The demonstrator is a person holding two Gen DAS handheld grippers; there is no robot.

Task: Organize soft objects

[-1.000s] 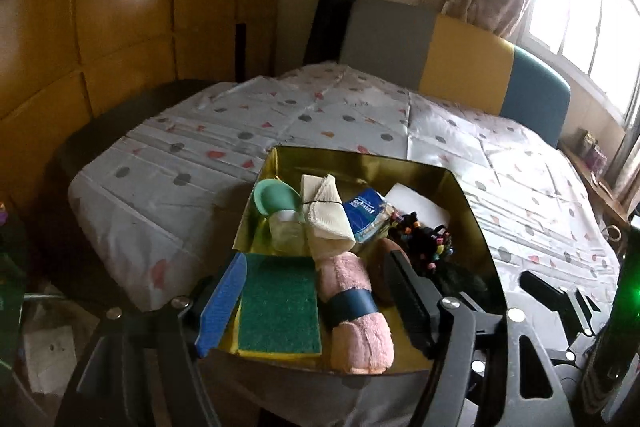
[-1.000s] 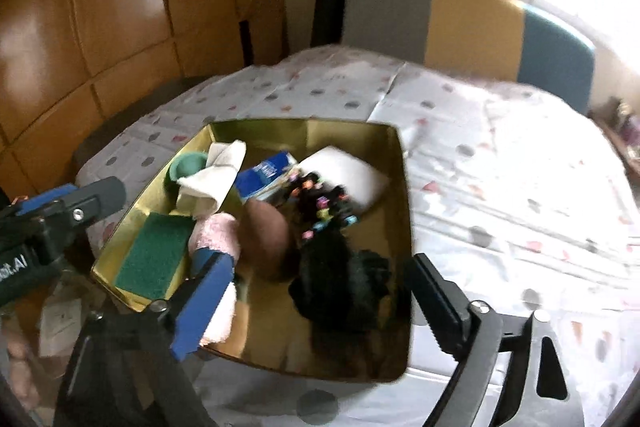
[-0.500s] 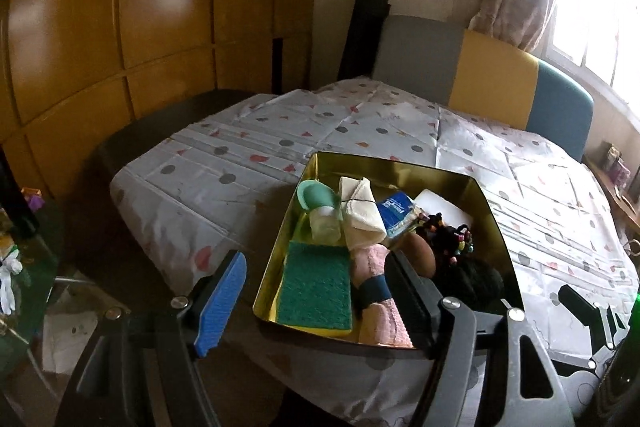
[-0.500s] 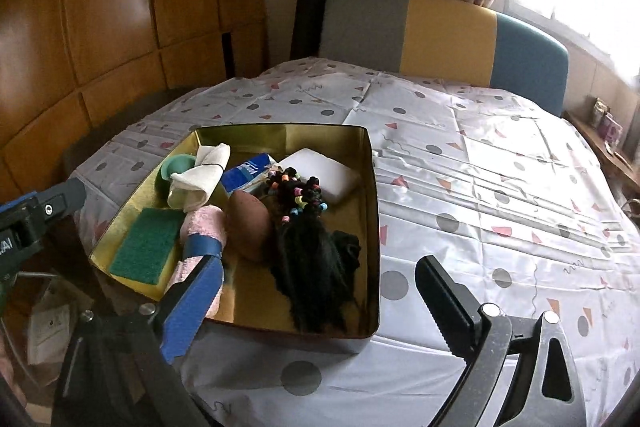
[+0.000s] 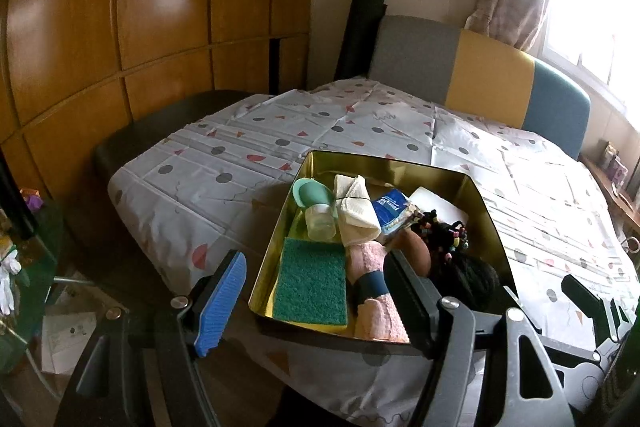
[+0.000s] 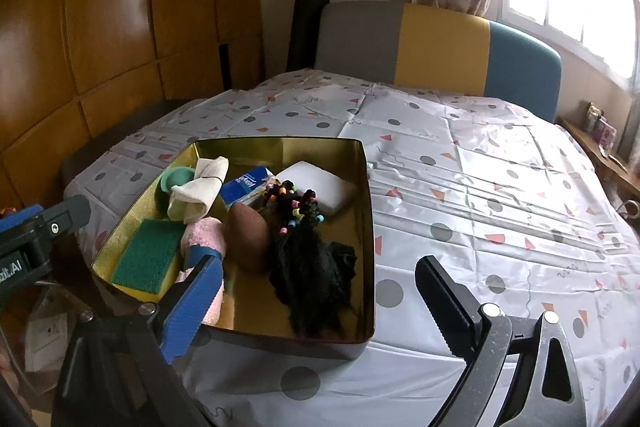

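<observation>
A gold tin box (image 5: 476,195) (image 6: 366,187) sits on the table near its front edge. It holds a green sponge (image 5: 312,281) (image 6: 146,259), a pink rolled towel (image 5: 374,291) (image 6: 202,233), a cream cloth roll (image 5: 356,211) (image 6: 198,193), a brown sponge (image 6: 248,233), black beaded hair (image 6: 308,259), a white foam block (image 6: 316,185), a blue tissue pack (image 5: 392,207) and a mint cup (image 5: 310,193). My left gripper (image 5: 316,285) is open and empty, just before the box. My right gripper (image 6: 320,291) is open and empty, above the box's near edge.
The table (image 6: 460,163) has a dotted white cloth. A grey, yellow and teal chair back (image 6: 436,43) stands behind it. Wooden panels (image 5: 120,27) line the left wall. Papers (image 5: 60,331) lie on the floor at the left.
Both grippers have drawn back and risen from the box, so it looks smaller and farther. Nothing in the box has moved.
</observation>
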